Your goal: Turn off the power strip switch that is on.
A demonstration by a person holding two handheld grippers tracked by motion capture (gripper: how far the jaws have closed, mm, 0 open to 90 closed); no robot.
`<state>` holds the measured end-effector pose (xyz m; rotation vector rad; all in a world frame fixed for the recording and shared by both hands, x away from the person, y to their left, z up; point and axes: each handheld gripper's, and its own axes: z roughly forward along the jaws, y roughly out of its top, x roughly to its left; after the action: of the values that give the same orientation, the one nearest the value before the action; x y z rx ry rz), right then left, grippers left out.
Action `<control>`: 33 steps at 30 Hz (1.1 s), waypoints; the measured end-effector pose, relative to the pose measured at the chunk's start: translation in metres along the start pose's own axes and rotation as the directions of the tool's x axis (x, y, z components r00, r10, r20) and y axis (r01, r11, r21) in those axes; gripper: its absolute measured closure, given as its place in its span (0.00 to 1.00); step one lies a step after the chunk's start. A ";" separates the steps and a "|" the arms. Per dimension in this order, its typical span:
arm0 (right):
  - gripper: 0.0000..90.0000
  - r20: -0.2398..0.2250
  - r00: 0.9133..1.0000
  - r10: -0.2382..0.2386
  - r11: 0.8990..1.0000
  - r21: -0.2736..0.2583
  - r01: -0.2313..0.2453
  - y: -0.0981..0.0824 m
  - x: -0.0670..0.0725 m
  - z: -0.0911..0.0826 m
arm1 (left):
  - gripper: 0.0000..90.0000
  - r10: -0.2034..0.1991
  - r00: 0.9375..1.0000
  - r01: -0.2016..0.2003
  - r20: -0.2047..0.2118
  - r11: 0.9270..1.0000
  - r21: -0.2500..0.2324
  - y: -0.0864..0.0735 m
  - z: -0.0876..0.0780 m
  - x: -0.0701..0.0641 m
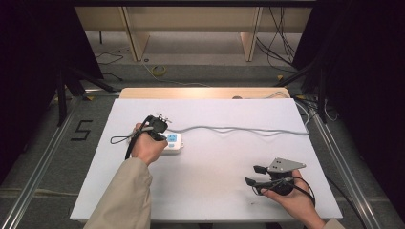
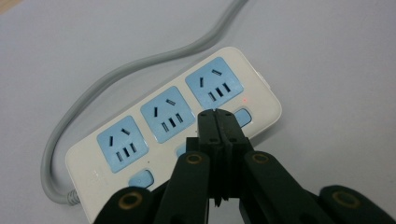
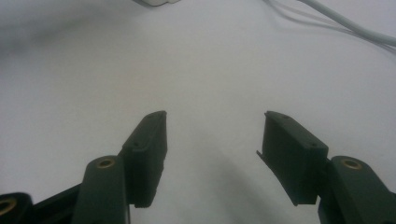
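- My left gripper (image 2: 216,114), fingers pressed together empty, pokes at the power strip (image 2: 173,126) switch (image 2: 243,116), apparently for pressing.
- My right gripper (image 3: 212,128) rests spread wide, holding nothing, above the surface (image 1: 215,186).

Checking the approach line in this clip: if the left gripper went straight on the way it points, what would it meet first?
Probably the power strip: the shut left gripper points at a blue switch beside the end socket. Whether it touches already is unclear.
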<state>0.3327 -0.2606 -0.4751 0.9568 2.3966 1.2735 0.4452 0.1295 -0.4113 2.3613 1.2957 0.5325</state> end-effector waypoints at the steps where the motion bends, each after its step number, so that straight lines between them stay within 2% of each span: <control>1: 0.46 0.000 1.000 0.000 1.000 0.000 0.000 0.000 0.000 0.000 | 1.00 0.001 1.000 -0.001 0.001 1.000 0.001 0.000 0.000 0.000; 33: 0.46 0.002 1.000 0.000 1.000 0.007 0.000 0.000 0.000 0.000 | 1.00 0.018 1.000 -0.018 0.006 0.999 0.034 0.012 0.011 -0.004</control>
<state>0.3326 -0.2612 -0.4751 0.9600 2.4014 1.2641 0.4571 0.1183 -0.4152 2.4025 1.2914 0.5123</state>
